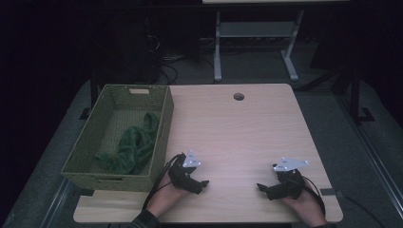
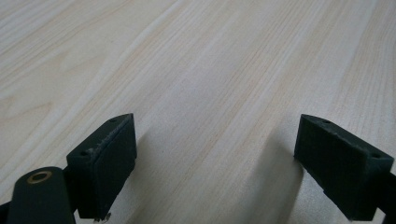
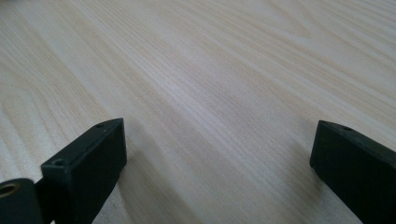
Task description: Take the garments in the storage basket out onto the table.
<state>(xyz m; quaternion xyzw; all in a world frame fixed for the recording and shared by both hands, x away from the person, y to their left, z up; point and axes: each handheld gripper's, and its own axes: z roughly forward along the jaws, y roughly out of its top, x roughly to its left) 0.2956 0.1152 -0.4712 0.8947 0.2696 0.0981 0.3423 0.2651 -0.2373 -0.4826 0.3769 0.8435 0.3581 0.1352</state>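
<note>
The left tongs (image 1: pixel 205 184) rest low over the pale, wood-grained rectangular worktop (image 1: pixel 237 133), held in the person's left hand (image 1: pixel 164 199) near the front edge. Their two black jaws stand wide apart with nothing between them; in the left gripper view only bare wood grain shows between and beyond the pads (image 2: pixel 109 161). The right tongs (image 1: pixel 260 187) sit well apart from the left pair, across the front of the worktop, held in the person's right hand (image 1: pixel 306 206). Their jaws are likewise spread wide and hold nothing, and the right gripper view shows plain wood between the black pads (image 3: pixel 93 163). The tips of the two pairs point roughly toward each other across the bare stretch of worktop between them. Each pair carries a grey three-cornered plate on top and trails a dark cable back toward the person.

Just beside the left tongs, on their outer side, stands an olive-green woven rectangular basket (image 1: pixel 159 142), its near corner close to the left hand. Inside it, beyond and outward of the left tongs, lies a crumpled dark green cloth (image 1: pixel 135 145), bunched against the basket wall nearest those tongs. Farther ahead of both pairs, near the far edge of the worktop, is a small round cable hole (image 1: pixel 238 96).
</note>
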